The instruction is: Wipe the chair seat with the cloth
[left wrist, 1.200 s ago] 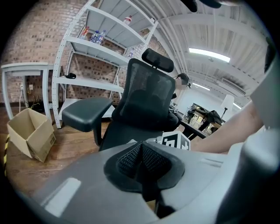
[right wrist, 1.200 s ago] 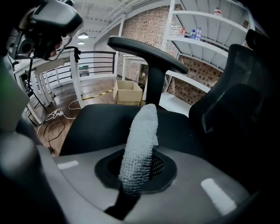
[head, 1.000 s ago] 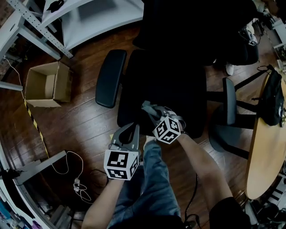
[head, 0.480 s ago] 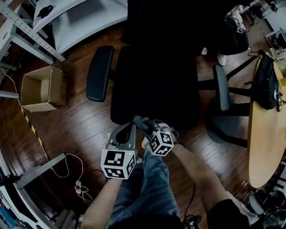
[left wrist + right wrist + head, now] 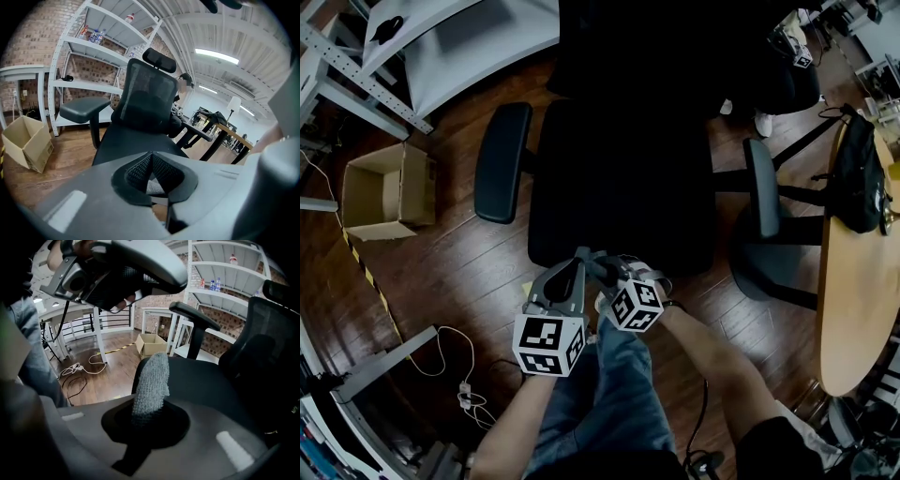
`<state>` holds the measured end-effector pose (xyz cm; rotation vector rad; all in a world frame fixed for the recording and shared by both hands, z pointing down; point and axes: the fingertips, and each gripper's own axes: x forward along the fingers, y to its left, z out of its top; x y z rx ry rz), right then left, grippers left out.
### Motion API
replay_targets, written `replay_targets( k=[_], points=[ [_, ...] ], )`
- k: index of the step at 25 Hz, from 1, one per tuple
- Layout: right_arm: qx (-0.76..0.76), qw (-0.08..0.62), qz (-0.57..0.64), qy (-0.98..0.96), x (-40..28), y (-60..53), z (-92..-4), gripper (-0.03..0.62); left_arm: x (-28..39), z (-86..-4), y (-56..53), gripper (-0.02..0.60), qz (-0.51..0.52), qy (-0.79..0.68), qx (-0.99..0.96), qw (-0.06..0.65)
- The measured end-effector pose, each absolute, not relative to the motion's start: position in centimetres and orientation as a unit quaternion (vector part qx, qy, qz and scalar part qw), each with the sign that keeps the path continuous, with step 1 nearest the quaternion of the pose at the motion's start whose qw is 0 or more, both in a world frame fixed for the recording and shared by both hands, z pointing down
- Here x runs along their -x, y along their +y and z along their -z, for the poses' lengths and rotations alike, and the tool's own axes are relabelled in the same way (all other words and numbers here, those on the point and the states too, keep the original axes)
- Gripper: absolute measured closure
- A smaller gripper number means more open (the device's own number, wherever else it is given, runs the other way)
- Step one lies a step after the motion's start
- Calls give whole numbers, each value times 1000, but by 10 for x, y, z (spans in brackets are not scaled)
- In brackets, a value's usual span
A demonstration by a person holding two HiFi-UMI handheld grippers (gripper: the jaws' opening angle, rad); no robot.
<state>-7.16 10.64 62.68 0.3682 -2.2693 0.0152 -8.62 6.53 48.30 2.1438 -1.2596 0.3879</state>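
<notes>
Left gripper: I see its jaws drawn together at the tips, nothing clamped between them. A small grey patch shows low in the gap; I cannot tell what it is.
Right gripper: closed on the cloth, which is held by its lower end.
Cloth: grey, knitted, rolled narrow. It stands upright out of the right gripper, top slightly tilted.
Cloth position: at the near front edge of the chair seat. I cannot tell whether it touches the seat.
Grippers relative to each other: side by side, left tip just beside the right one, both pointing at the seat's front edge.
Chair: black office chair with mesh back and headrest, facing me. One armrest sits on the left of the head view, the other on the right.
Floor: dark wood boards. An open cardboard box sits well to the left of the chair, and a white cable lies nearer me.
Bench: wooden, at the far right, with a black bag on its edge.
Shelving: white metal unit behind the chair, bottles on the upper shelf.
</notes>
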Motion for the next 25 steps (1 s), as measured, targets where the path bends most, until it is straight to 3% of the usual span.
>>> replay_targets(
  k=[13,25],
  points=[
    [-209,396,21,-894,28,-38,-575,583,75,-473,-6,577,-131,-487,-807,307],
    [-230,455,52,-858,-25,-217,-593,582,56,-482,-92,577,-126,-508,-786,329]
  ],
)
